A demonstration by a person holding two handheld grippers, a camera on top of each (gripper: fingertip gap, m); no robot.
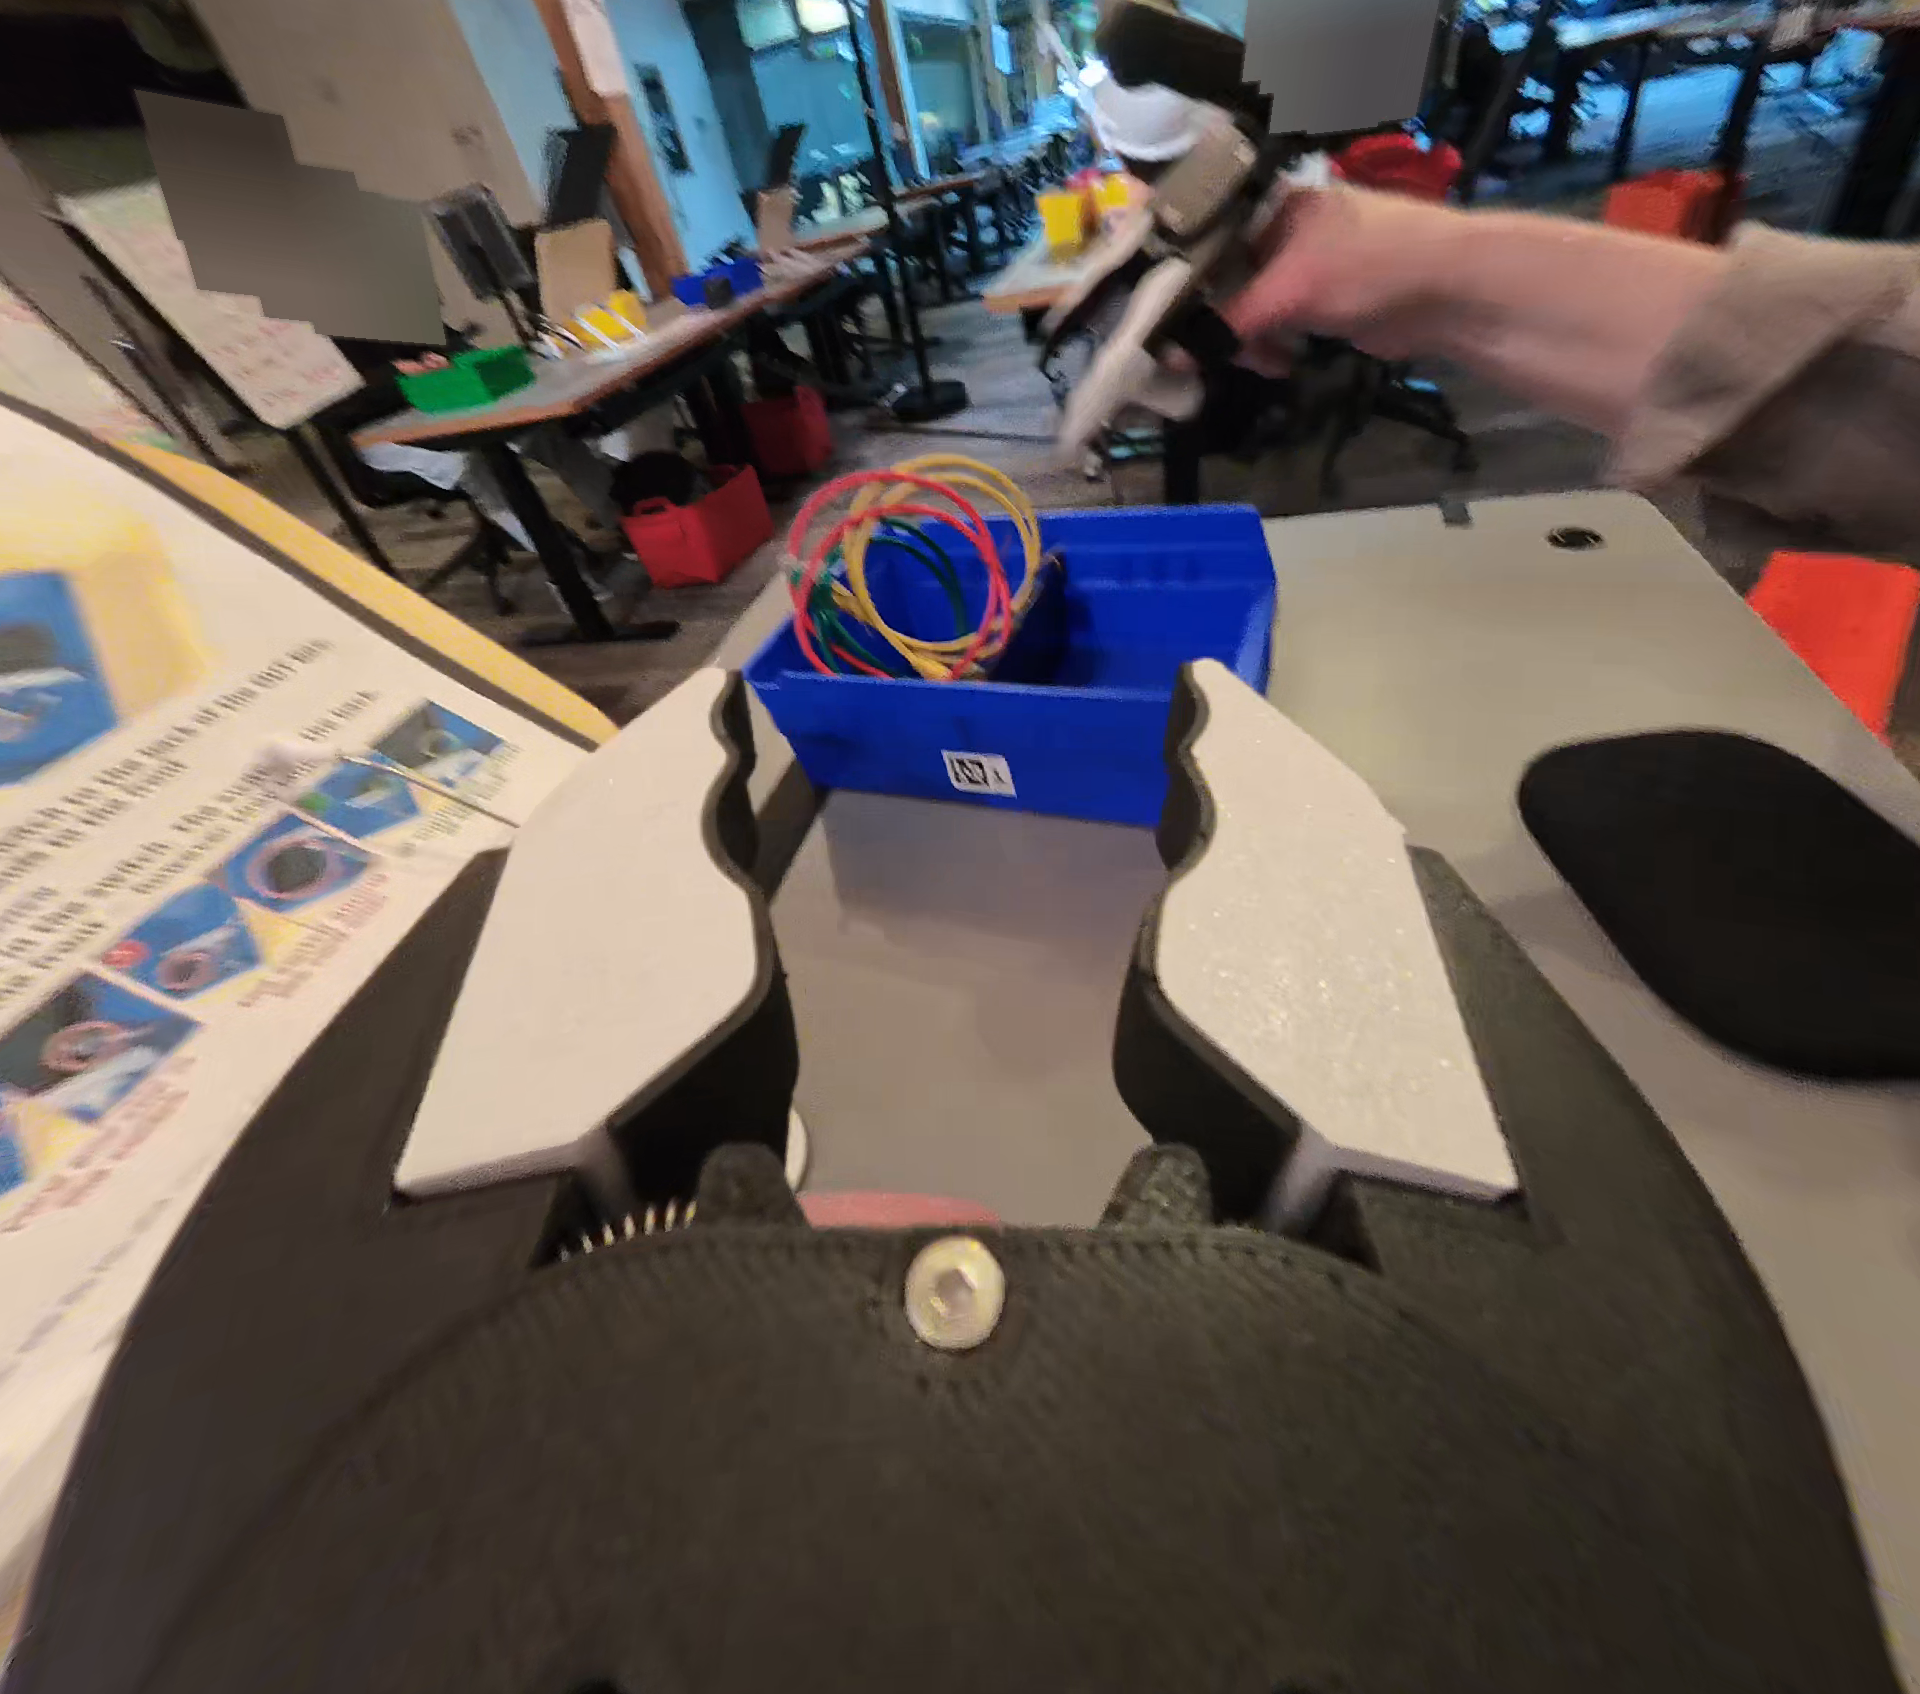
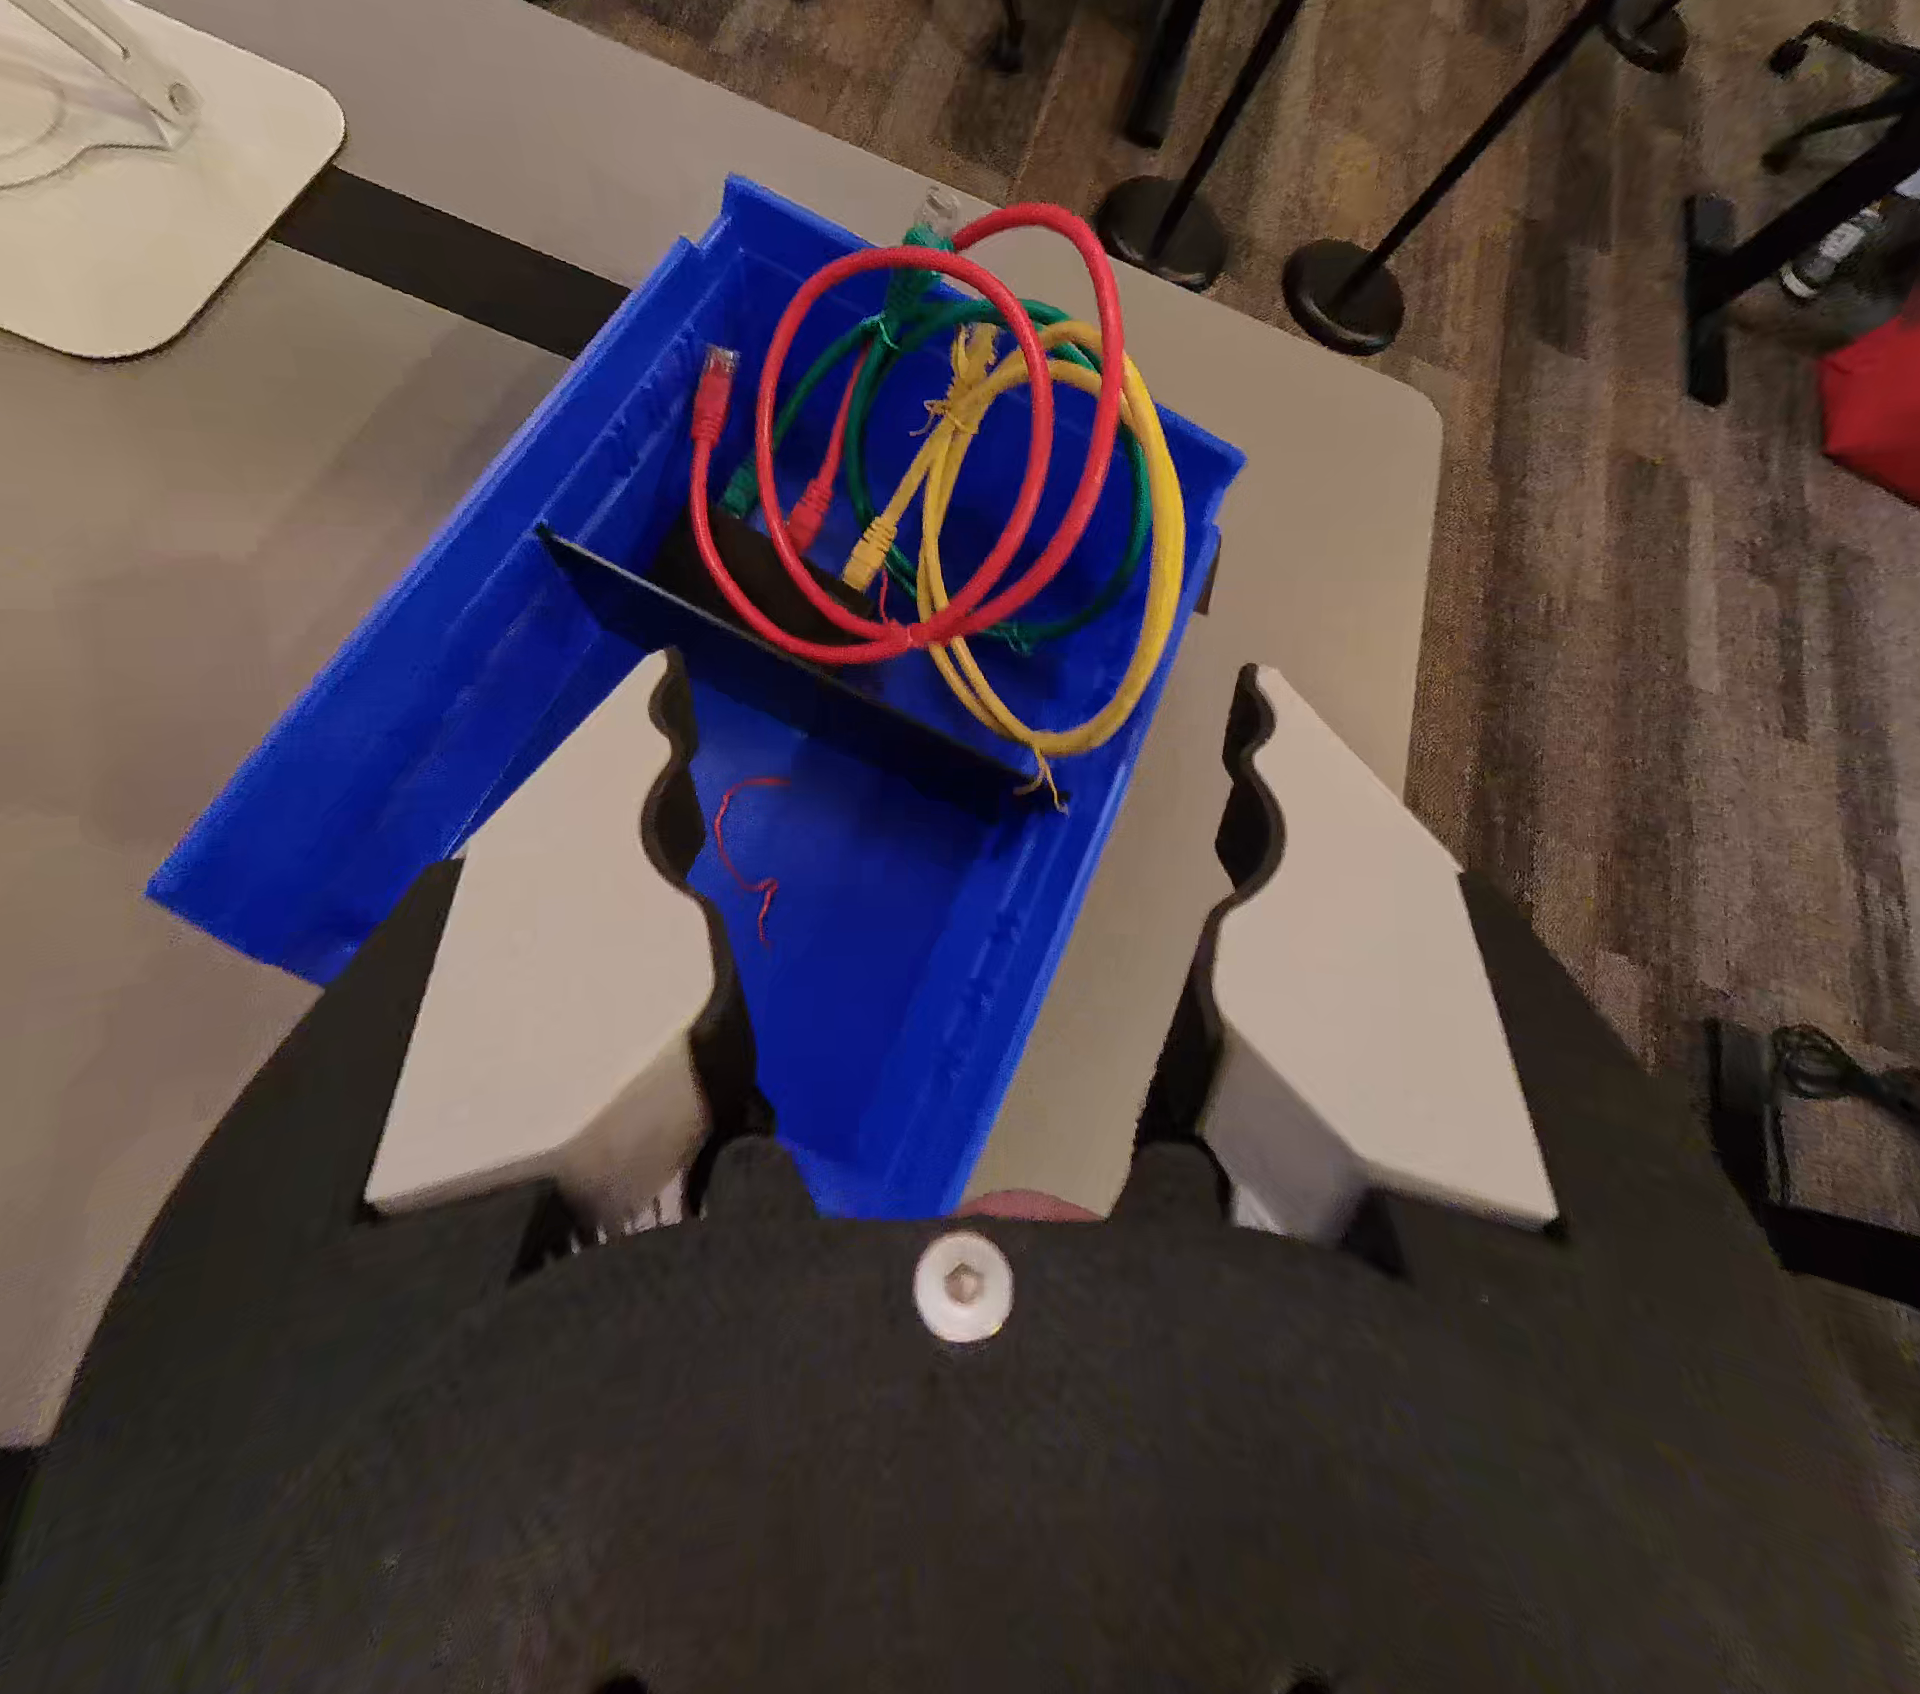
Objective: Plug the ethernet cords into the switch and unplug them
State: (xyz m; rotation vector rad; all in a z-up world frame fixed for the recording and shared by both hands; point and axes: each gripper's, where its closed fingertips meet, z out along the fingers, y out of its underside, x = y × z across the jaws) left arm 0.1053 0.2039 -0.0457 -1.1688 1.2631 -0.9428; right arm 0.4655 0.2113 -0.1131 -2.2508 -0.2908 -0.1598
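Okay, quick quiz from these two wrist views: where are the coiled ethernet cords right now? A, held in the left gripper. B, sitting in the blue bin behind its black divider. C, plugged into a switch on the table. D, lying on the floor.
B: the red, green and yellow ethernet cords lie coiled in the blue bin, beyond its black divider, while both grippers are open and empty.

left gripper (image 1: 961, 745): jaws apart, empty, low | right gripper (image 2: 961, 745): jaws apart, empty, seemingly raised, angled down
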